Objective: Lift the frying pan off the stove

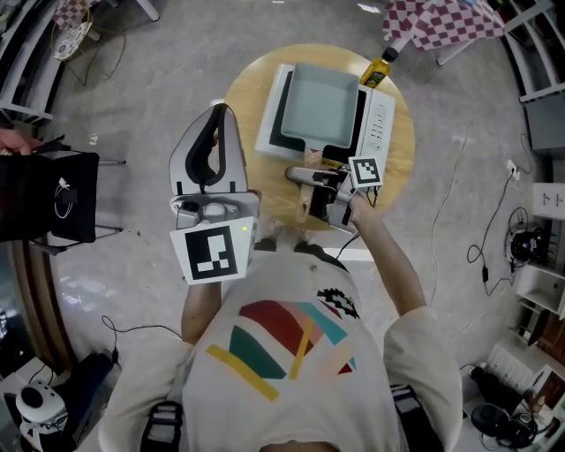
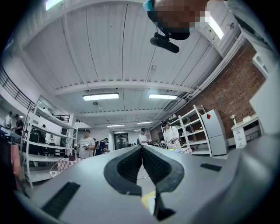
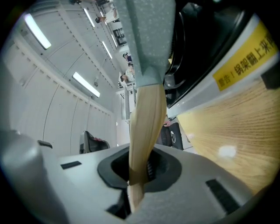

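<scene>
A square grey-green frying pan point(image 1: 318, 106) sits on a white induction stove point(image 1: 380, 124) on a round wooden table point(image 1: 247, 97). Its pale wooden handle point(image 3: 146, 127) points toward me and runs between the jaws of my right gripper point(image 1: 309, 179) point(image 3: 139, 175), which is shut on it. In the right gripper view the pan's body point(image 3: 148, 39) rises above the handle, still close over the stove point(image 3: 227, 57). My left gripper point(image 1: 221, 110) point(image 2: 141, 151) is held up left of the table, away from the pan, its jaws shut with nothing between them.
A yellow oil bottle point(image 1: 378, 71) stands at the table's far edge beside the stove. A checkered cloth point(image 1: 441, 19) lies beyond it. A black bag on a chair point(image 1: 53, 194) is at the left. Cables run over the floor at the right. Several people stand far off in the left gripper view.
</scene>
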A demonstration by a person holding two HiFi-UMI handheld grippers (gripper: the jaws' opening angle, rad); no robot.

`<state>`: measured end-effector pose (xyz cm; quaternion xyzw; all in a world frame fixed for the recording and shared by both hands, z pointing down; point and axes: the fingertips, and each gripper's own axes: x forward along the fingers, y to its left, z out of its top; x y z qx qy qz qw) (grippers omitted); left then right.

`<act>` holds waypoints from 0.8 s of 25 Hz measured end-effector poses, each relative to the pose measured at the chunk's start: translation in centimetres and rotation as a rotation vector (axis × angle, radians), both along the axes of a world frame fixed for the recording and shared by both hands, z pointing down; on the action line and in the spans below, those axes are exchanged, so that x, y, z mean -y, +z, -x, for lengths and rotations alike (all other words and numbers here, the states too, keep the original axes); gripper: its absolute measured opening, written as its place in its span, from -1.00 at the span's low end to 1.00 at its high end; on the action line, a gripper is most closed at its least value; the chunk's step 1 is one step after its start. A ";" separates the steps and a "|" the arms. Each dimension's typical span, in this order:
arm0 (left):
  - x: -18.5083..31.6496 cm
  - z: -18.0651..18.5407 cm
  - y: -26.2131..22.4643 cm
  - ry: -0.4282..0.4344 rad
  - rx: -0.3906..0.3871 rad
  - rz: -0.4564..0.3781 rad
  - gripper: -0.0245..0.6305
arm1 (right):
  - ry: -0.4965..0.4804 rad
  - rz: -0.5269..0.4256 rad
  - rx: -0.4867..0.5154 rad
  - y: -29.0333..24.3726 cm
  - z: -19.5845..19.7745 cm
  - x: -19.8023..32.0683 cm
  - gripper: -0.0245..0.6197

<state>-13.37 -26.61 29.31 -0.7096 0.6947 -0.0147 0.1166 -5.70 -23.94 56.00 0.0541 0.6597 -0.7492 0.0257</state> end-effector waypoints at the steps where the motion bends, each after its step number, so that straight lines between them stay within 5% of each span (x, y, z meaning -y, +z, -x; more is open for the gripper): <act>1: 0.0 0.0 0.0 -0.002 0.000 0.000 -0.91 | -0.004 -0.009 -0.004 0.0 0.0 0.0 -0.87; 14: -0.8 0.3 0.0 -0.011 0.001 -0.001 -0.91 | -0.036 -0.077 -0.051 -0.6 -0.3 -0.8 -0.90; 20: -0.8 0.6 0.1 -0.014 0.008 0.000 -0.91 | -0.087 -0.122 -0.146 -0.1 -0.3 -1.4 -0.90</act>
